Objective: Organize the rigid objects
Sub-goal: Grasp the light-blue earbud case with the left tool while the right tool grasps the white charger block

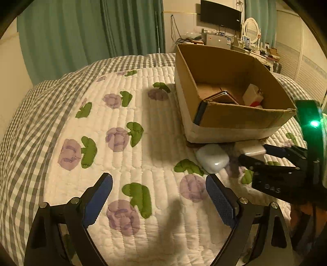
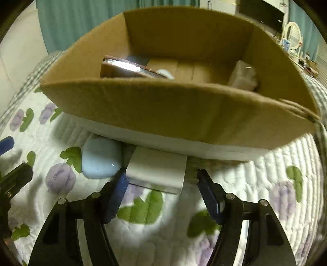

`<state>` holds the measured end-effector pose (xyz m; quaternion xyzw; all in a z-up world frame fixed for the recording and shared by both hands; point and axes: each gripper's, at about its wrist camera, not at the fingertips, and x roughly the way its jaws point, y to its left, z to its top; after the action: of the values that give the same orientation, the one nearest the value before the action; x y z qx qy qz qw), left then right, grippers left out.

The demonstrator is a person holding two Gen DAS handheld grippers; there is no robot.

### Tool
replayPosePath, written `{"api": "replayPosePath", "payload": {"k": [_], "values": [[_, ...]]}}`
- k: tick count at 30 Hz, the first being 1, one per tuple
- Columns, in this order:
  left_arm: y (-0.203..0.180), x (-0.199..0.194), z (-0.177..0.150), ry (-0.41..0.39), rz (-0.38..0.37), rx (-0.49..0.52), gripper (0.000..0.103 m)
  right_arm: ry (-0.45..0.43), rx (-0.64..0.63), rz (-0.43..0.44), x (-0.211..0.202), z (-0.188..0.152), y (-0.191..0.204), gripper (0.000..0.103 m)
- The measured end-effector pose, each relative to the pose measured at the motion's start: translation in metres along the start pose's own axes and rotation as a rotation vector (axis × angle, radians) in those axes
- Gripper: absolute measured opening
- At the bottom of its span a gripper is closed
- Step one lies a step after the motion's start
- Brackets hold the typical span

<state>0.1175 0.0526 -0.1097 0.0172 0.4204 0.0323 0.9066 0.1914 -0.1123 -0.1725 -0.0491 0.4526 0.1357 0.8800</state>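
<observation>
A brown cardboard box [image 1: 241,116] [image 2: 163,110] sits on the quilted bed. Inside it lie a flat phone-like slab [image 2: 130,69] and a small white box [image 2: 244,76] [image 1: 253,95]. In front of the box lie a rounded white earbud case [image 1: 212,157] [image 2: 100,158] and a white rectangular charger block [image 2: 157,169] [image 1: 251,148]. My right gripper [image 2: 161,182] [image 1: 255,153] is open, its fingers on either side of the charger block's near end. My left gripper [image 1: 159,182] is open and empty above the quilt, left of and nearer than the earbud case.
The bed carries a white quilt with purple flowers [image 1: 116,139] and a grey checked border [image 1: 24,126]. Green curtains [image 1: 81,30] hang behind. A desk with a monitor [image 1: 220,14] and mirror [image 1: 251,29] stands at the back right.
</observation>
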Motion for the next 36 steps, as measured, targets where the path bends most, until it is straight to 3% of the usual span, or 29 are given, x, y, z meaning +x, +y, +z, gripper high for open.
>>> {"api": "replayPosePath", "payload": {"k": [6,9,14,17,22,23,26,28,32,36], "values": [[-0.026,-0.001,0.01,0.018,-0.045,0.002,0.094,-0.081,0.081,-0.073,-0.04,-0.016,-0.029,0.069],[-0.042,0.014,0.016,0.067,-0.037,0.009,0.094,-0.099,0.101,-0.115,-0.049,-0.019,-0.037,0.069],[-0.06,0.056,0.021,0.157,-0.036,-0.024,0.094,-0.097,0.138,-0.117,-0.05,-0.018,-0.051,0.069],[-0.07,0.07,0.024,0.165,-0.067,-0.013,0.093,-0.098,0.165,-0.096,-0.049,-0.016,-0.057,0.069],[-0.079,0.094,0.026,0.187,-0.011,-0.004,0.092,-0.065,0.195,-0.071,-0.034,-0.02,-0.06,0.068],[-0.08,0.095,0.025,0.18,-0.009,-0.004,0.09,-0.062,0.2,-0.069,-0.033,-0.02,-0.061,0.068],[-0.081,0.093,0.024,0.167,-0.024,0.003,0.067,-0.061,0.204,-0.065,-0.03,-0.019,-0.06,0.068],[-0.081,0.088,0.023,0.16,-0.023,0.016,0.058,-0.063,0.204,-0.068,-0.031,-0.02,-0.058,0.068],[-0.079,0.073,0.021,0.157,-0.043,0.027,0.058,-0.073,0.194,-0.063,-0.039,-0.021,-0.064,0.068],[-0.074,0.034,0.021,0.118,-0.06,0.018,0.058,-0.096,0.188,-0.068,-0.056,-0.024,-0.06,0.068]]}}
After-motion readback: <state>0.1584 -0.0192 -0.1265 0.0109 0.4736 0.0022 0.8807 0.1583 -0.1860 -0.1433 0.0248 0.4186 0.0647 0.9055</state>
